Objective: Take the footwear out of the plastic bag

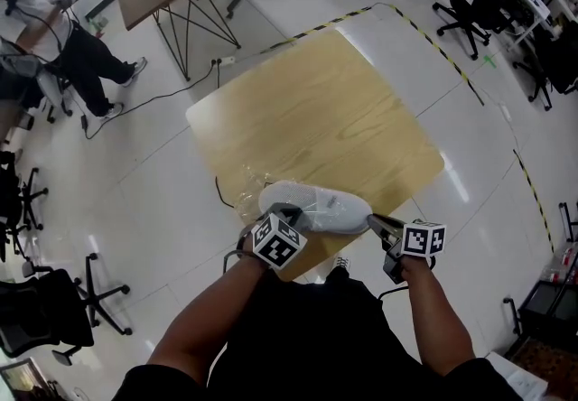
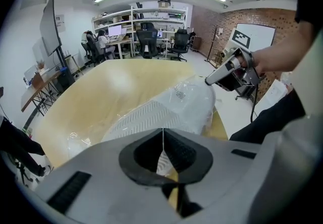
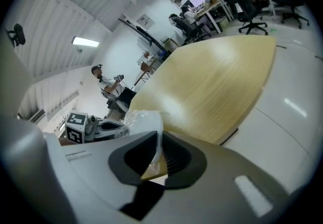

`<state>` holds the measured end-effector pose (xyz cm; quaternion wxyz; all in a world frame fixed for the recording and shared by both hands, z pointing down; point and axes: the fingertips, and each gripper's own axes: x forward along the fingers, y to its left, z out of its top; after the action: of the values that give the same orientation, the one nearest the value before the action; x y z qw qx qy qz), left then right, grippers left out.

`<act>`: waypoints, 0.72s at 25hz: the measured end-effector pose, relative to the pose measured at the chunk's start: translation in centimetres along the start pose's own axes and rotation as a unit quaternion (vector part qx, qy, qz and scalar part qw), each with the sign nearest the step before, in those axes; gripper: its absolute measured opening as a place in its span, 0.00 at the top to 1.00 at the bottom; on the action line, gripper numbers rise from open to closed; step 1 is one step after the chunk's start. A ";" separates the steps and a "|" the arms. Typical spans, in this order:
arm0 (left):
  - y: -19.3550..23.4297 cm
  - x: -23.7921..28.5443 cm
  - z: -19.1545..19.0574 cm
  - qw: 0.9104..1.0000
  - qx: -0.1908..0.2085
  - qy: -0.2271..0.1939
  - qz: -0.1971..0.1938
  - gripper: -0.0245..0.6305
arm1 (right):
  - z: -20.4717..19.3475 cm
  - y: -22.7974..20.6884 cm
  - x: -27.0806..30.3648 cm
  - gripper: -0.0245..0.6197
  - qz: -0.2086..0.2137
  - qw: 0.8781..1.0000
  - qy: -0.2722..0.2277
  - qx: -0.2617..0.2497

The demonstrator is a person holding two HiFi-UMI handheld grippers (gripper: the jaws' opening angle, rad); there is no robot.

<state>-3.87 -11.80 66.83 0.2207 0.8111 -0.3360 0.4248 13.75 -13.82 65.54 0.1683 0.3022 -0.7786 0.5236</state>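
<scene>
Step in hand: grip taken on the plastic bag (image 1: pixel 251 200); footwear not yet out. The white shoe (image 1: pixel 316 207) is seen lying inside the bag at the near edge of the bench (image 1: pixel 325 110). The left tool (image 1: pixel 287 212) is closed, with a thin fold of bag film pinched at the shoe's left end. The right tool (image 1: pixel 375 223) is drawn nearly together on film at the other end. Next move, as judged: film to be peeled back so the shoe is freed.
</scene>
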 end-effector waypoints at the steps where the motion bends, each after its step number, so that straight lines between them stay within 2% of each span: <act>1: 0.0 0.0 0.0 1.000 0.003 0.001 0.000 0.94 | 0.0 -0.4 -0.4 0.91 -0.004 1.000 -0.006 0.006; 7: 1.0 -0.2 -0.2 0.999 0.018 0.020 0.021 0.94 | -0.3 -2.4 -1.8 0.90 -0.027 0.999 -0.026 0.033; 11: 2.0 -0.9 -0.8 0.999 0.019 0.025 0.029 0.94 | -0.2 -2.4 -1.6 0.90 -0.023 0.998 -0.034 0.037; 12: 1.8 -1.1 -0.4 0.999 0.021 0.018 0.025 0.92 | -0.1 -2.3 -1.5 0.91 -0.022 0.999 -0.034 0.036; 15: 0.5 -1.6 1.4 0.998 0.056 -0.005 0.012 0.74 | -0.1 -2.2 -1.3 0.90 -0.025 0.998 -0.038 0.034; 18: -0.5 -0.6 2.1 0.996 0.093 0.001 0.005 0.73 | 0.0 -1.8 -1.0 0.90 -0.023 0.998 -0.040 0.033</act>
<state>-2.58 -12.61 65.16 0.1424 0.8262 -0.2989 0.4558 15.69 -14.02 66.25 0.1394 0.3461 -0.7596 0.5326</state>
